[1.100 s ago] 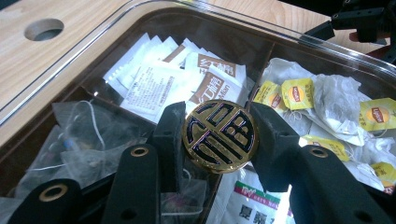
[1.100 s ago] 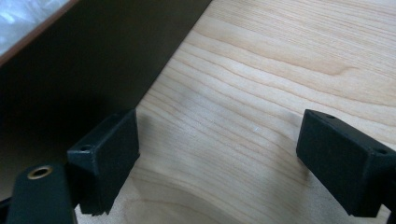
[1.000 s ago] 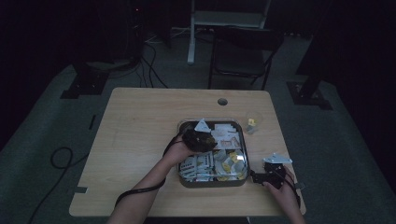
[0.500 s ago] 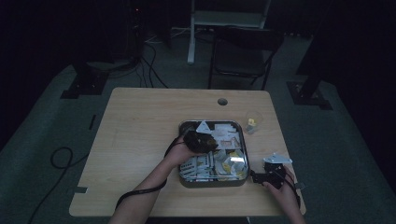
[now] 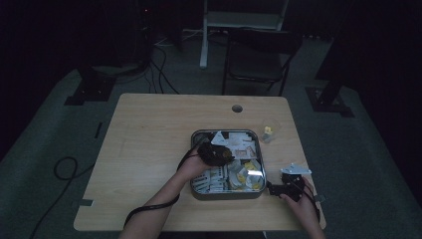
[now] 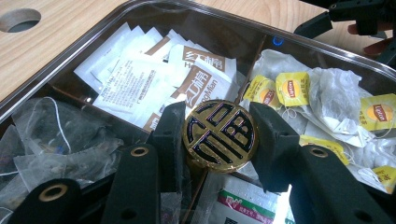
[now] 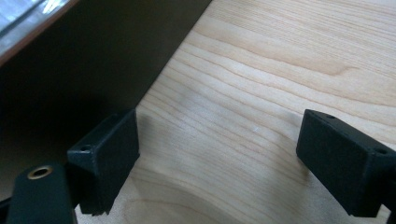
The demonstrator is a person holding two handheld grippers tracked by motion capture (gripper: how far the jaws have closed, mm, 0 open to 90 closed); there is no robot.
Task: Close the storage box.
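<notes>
While my setup sits in a pretty dim room, the big wooden surface (image 5: 149,149) is easy enough to make out, with a round cable hole (image 5: 237,108) near its far edge. Next biggest is the tea box (image 5: 199,189), a dark tray with a clear rim and dividers, sitting toward my right side of the surface. It's stuffed: white sachets (image 6: 140,84) in the far compartment, yellow-tagged tea bags (image 6: 292,88) in the one next to it, and mesh bags with strings (image 6: 46,135) in another. A small clear cup (image 5: 269,130) stands just beside the box's far right corner, something yellow in it.

My left hand-held gripper (image 5: 215,153) hovers over the box, and it's clamped on a round gold and black knob (image 6: 219,136) with a blocky symbol on top. Both pads (image 6: 170,135) press against its sides, so that knob is up over the middle of the box, above the sachets.

My right hand-held gripper (image 5: 287,185) rests low on the surface just beside the box's near right corner. Its jaws stand wide apart with nothing between them, just bare wood, the left pad (image 7: 107,158) close against the box's dark wall (image 7: 93,56).
</notes>
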